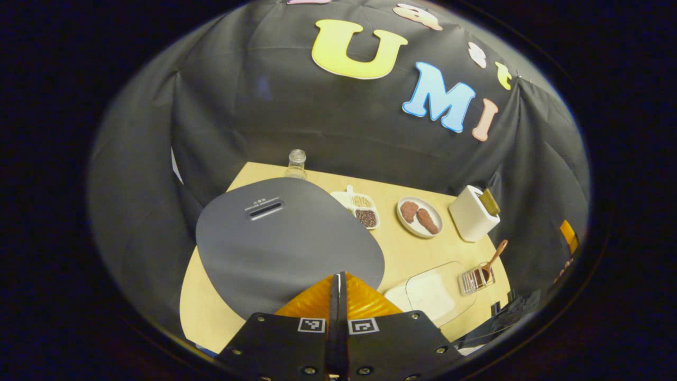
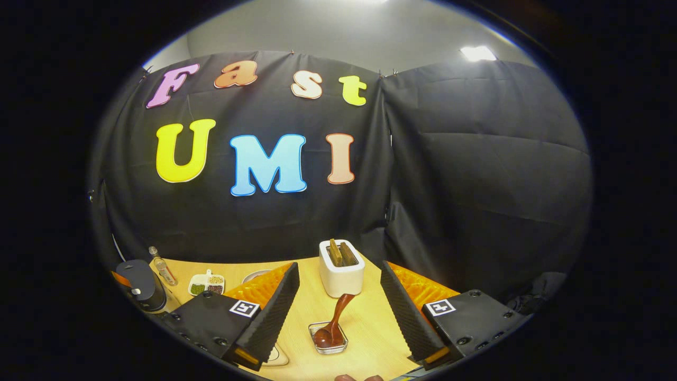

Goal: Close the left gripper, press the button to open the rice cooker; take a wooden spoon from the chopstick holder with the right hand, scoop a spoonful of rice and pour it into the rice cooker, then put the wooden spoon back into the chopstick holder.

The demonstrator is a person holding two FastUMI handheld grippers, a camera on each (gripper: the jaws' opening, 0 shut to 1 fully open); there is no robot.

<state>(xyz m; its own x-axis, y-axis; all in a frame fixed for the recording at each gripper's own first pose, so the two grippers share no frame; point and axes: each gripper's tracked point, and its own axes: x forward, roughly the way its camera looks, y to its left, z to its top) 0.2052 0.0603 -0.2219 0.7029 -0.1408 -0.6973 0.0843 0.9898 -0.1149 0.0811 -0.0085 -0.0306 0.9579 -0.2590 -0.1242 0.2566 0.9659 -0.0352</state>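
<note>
Left claw [image 1: 338, 286]: closed, poised over cooker [image 1: 285, 238] lid. Right claw [image 2: 338, 301]: open, spoon [image 2: 333, 323] between its fingers, ungripped. Risk: off-centre press misses the button.

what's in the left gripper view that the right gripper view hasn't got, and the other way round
Left gripper view: the left gripper, fingers together above the cooker, its lid closed, the vent slot, and two brown pieces on a plate. Right gripper view: the right gripper, fingers apart, and a ceiling light. Both: cooker, toaster, bottle, bean dish, and the spoon standing in its holder.
</note>
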